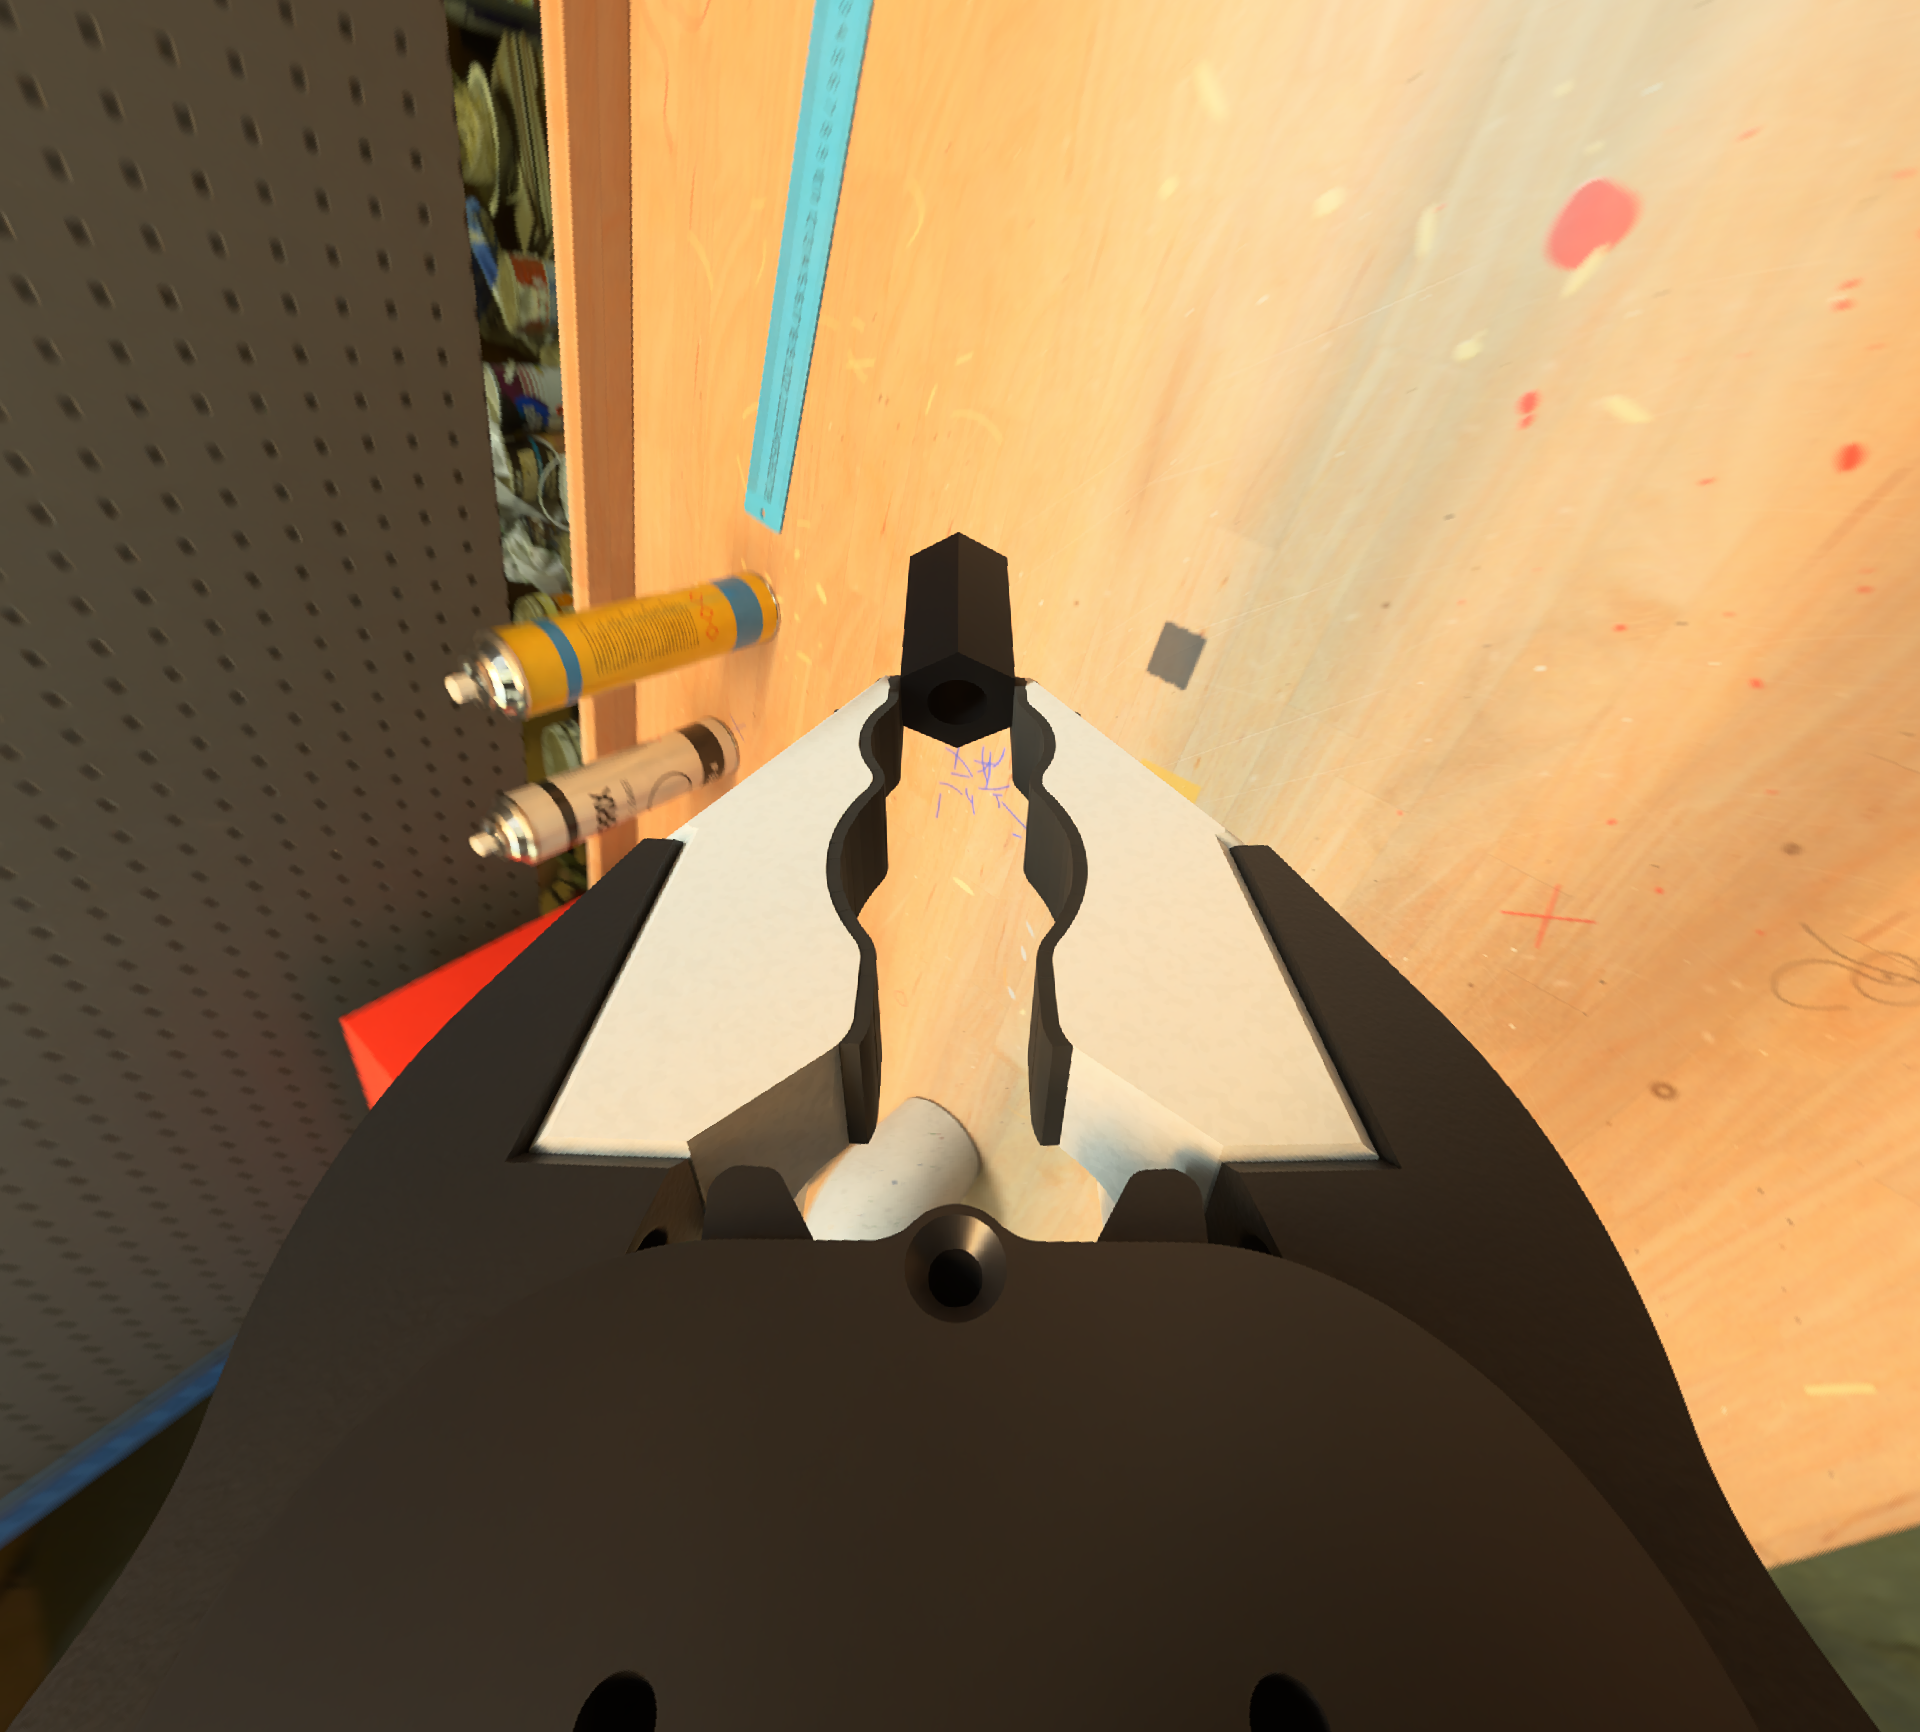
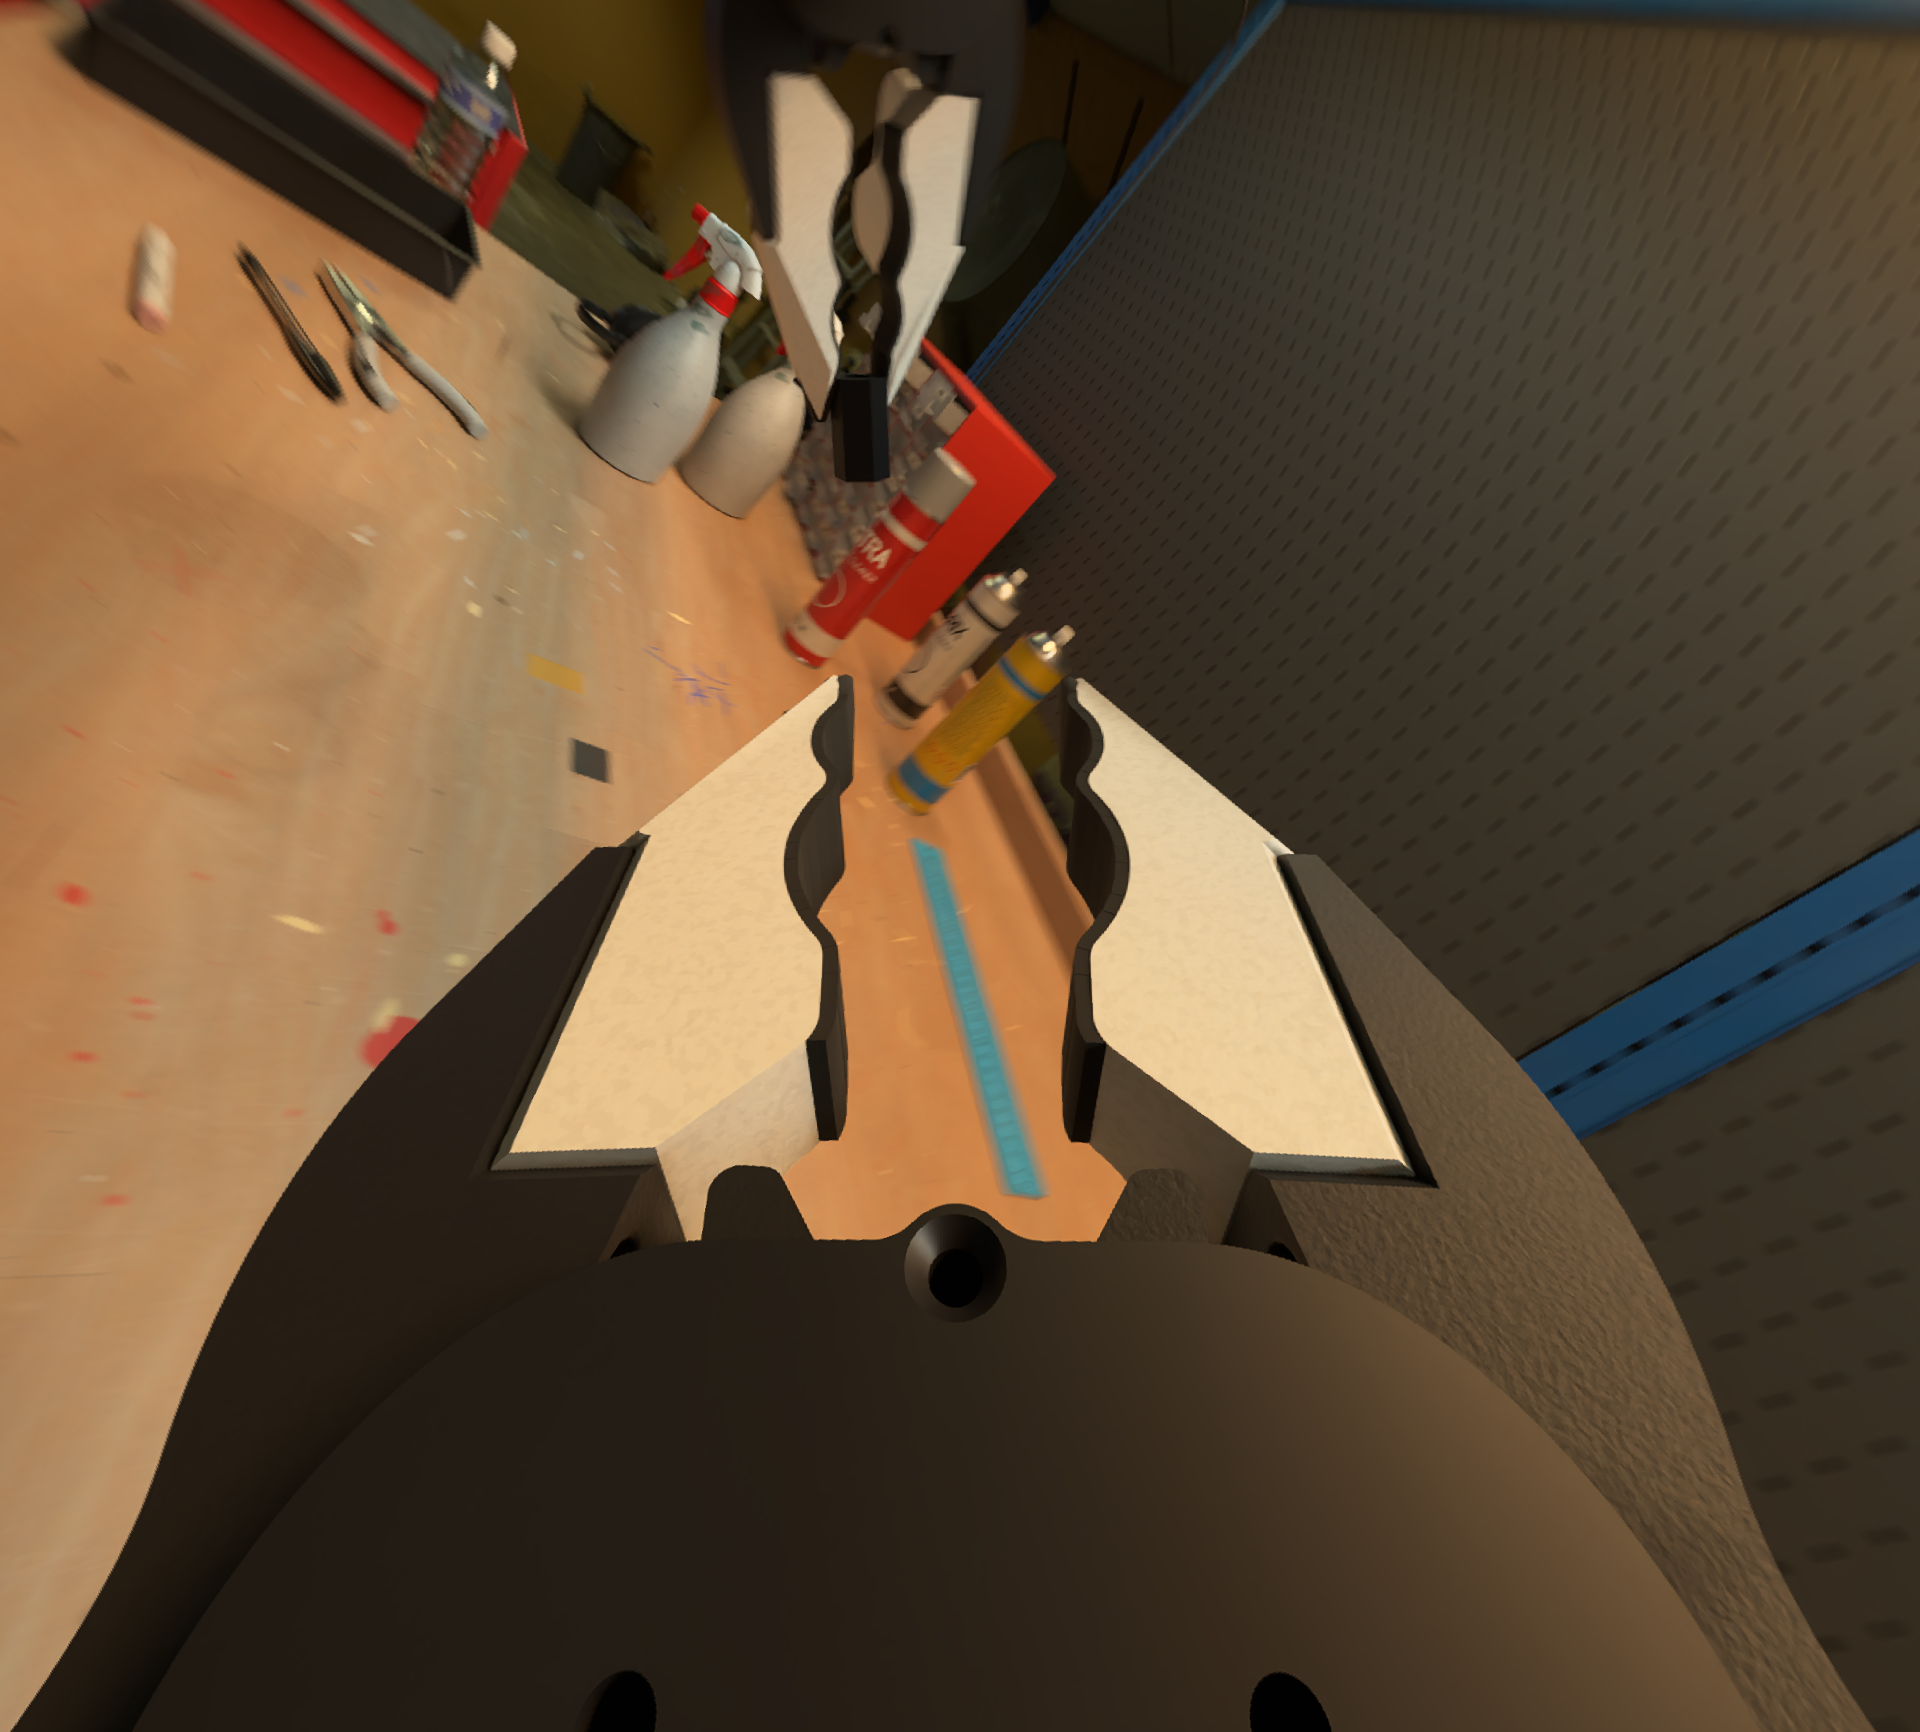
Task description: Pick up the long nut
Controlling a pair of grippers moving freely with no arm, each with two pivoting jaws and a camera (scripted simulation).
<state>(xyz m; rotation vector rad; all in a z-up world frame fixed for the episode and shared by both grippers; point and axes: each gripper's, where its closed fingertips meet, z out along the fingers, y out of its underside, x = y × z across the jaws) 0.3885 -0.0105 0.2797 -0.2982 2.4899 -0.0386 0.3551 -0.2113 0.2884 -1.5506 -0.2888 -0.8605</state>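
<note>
The long nut (image 1: 956, 633) is a black hexagonal bar with a threaded hole facing the camera. My left gripper (image 1: 958, 703) is shut on its near end and holds it above the wooden bench (image 1: 1351, 435). In the right wrist view the left gripper (image 2: 857, 394) hangs in the air farther off with the nut (image 2: 860, 433) sticking out from its tips, clear of the bench. My right gripper (image 2: 961, 695) is open and empty, low over the bench near the pegboard wall.
A blue ruler (image 1: 816, 217) (image 2: 977, 1017) lies on the bench. A yellow spray can (image 1: 623, 643) (image 2: 977, 721) and a white one (image 1: 613, 794) (image 2: 951, 643) stand by the pegboard (image 2: 1507, 487). A red can (image 2: 873, 560), red box (image 2: 987, 477), spray bottles (image 2: 665, 373) and pliers (image 2: 400, 352) lie farther off.
</note>
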